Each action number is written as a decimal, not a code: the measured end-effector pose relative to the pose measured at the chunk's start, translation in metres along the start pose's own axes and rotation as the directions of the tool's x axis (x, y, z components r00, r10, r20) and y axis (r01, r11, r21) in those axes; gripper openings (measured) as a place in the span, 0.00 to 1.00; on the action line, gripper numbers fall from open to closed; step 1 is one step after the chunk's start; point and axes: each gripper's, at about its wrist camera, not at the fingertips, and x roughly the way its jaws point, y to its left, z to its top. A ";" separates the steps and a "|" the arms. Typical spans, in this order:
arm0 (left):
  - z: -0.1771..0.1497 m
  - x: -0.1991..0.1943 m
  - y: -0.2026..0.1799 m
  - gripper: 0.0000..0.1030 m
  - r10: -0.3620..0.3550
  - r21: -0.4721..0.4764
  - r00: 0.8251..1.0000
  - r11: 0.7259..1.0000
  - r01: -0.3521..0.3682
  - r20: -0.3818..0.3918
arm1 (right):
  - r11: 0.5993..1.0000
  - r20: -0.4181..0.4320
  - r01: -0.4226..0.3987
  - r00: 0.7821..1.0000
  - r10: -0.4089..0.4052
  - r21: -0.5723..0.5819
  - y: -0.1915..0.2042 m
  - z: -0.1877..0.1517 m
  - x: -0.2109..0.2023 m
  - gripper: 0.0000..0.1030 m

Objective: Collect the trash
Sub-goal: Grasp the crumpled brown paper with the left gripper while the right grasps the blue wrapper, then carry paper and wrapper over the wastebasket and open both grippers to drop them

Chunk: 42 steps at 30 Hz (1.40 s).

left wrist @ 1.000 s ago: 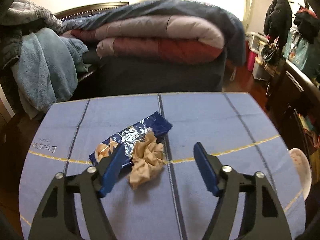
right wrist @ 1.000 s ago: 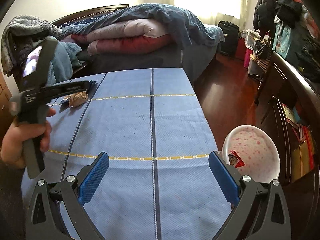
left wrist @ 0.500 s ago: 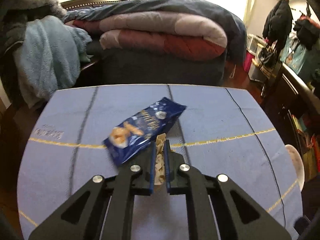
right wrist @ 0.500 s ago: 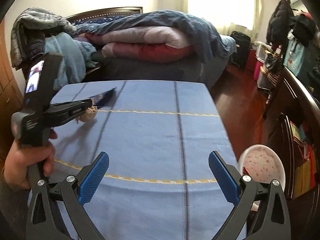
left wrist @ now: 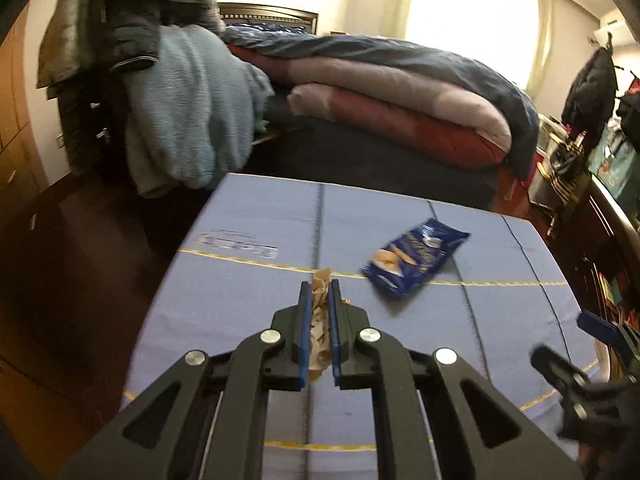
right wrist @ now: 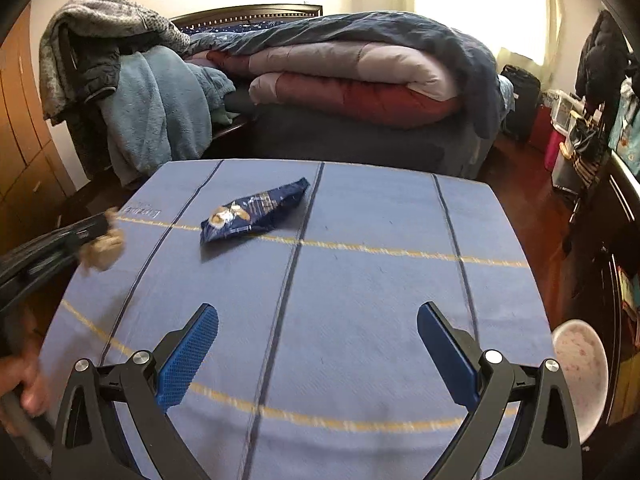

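Left gripper [left wrist: 319,294] clamps crumpled brown paper [left wrist: 320,322], blue snack wrapper [left wrist: 414,262] lying to its right.

**Left clamped, right spread wide**

The left gripper [left wrist: 319,300] points downward, its blue pads pressed together on a crumpled brown paper wad [left wrist: 320,312]. The right gripper [right wrist: 318,344] tilts down too, jaws spread apart and empty (a hand [right wrist: 24,380] grips the left handle).

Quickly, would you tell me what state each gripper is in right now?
Left gripper: closed on the crumpled brown paper.
Right gripper: open, holding nothing, above the blue tablecloth.
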 end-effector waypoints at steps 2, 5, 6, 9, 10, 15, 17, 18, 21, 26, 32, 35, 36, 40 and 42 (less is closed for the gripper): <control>0.002 -0.005 0.010 0.10 0.007 -0.008 1.000 1.000 -0.007 0.010 | 1.000 -0.008 0.004 1.000 -0.004 -0.006 0.007 0.007 0.013 0.96; 0.005 -0.008 0.022 0.10 0.023 -0.011 0.999 1.000 -0.023 0.023 | 1.000 -0.033 -0.027 0.999 0.027 0.016 0.015 0.021 0.037 0.96; 0.005 -0.008 0.024 0.10 0.025 -0.012 0.999 1.000 -0.025 0.026 | 0.999 -0.038 -0.033 0.999 0.034 0.023 0.017 0.025 0.041 0.96; 0.006 -0.010 0.034 0.10 0.028 -0.028 0.999 0.999 -0.027 0.032 | 0.998 -0.049 -0.046 0.998 0.048 0.044 0.021 0.036 0.058 0.96; 0.006 -0.011 0.036 0.11 0.029 -0.031 0.999 0.999 -0.028 0.034 | 0.998 -0.052 -0.048 0.997 0.051 0.050 0.023 0.039 0.063 0.96; 0.007 -0.010 0.046 0.11 0.036 -0.041 0.999 0.999 -0.034 0.037 | 0.994 -0.069 -0.049 0.996 0.056 0.096 0.025 0.059 0.093 0.96; 0.007 -0.010 0.049 0.11 0.035 -0.045 0.999 0.998 -0.033 0.038 | 0.993 -0.080 -0.037 0.996 0.046 0.115 0.026 0.067 0.108 0.96; 0.007 -0.010 0.050 0.11 0.036 -0.045 0.999 0.998 -0.034 0.039 | 0.992 -0.087 -0.031 0.995 0.042 0.123 0.026 0.070 0.114 0.96; 0.007 -0.010 0.055 0.11 0.038 -0.048 0.998 0.998 -0.036 0.040 | 0.990 -0.116 -0.013 0.993 0.029 0.142 0.029 0.078 0.135 0.96; 0.007 -0.010 0.060 0.11 0.045 -0.050 0.998 0.998 -0.043 0.044 | 0.989 -0.138 -0.002 0.990 0.023 0.147 0.036 0.083 0.152 0.90; 0.007 -0.012 0.056 0.11 0.044 -0.045 0.998 0.998 -0.042 0.044 | 0.997 -0.138 -0.006 0.990 0.016 0.077 0.051 0.082 0.145 0.38; 0.007 -0.015 0.051 0.11 0.038 -0.038 0.998 0.999 -0.036 0.043 | 0.996 -0.152 -0.057 0.986 0.068 0.074 0.053 0.079 0.140 0.17; 0.007 -0.017 0.048 0.11 0.036 -0.034 0.998 0.999 -0.035 0.043 | 0.995 -0.151 -0.073 0.985 0.083 0.073 0.053 0.076 0.135 0.16; 0.006 -0.025 0.037 0.11 0.029 -0.023 0.998 0.999 -0.028 0.048 | 0.995 -0.124 -0.089 0.988 0.095 0.052 0.054 0.067 0.112 0.12; 0.005 -0.032 0.030 0.11 0.024 -0.017 0.998 1.000 -0.023 0.053 | 0.994 -0.109 -0.101 0.988 0.106 0.046 0.053 0.062 0.096 0.12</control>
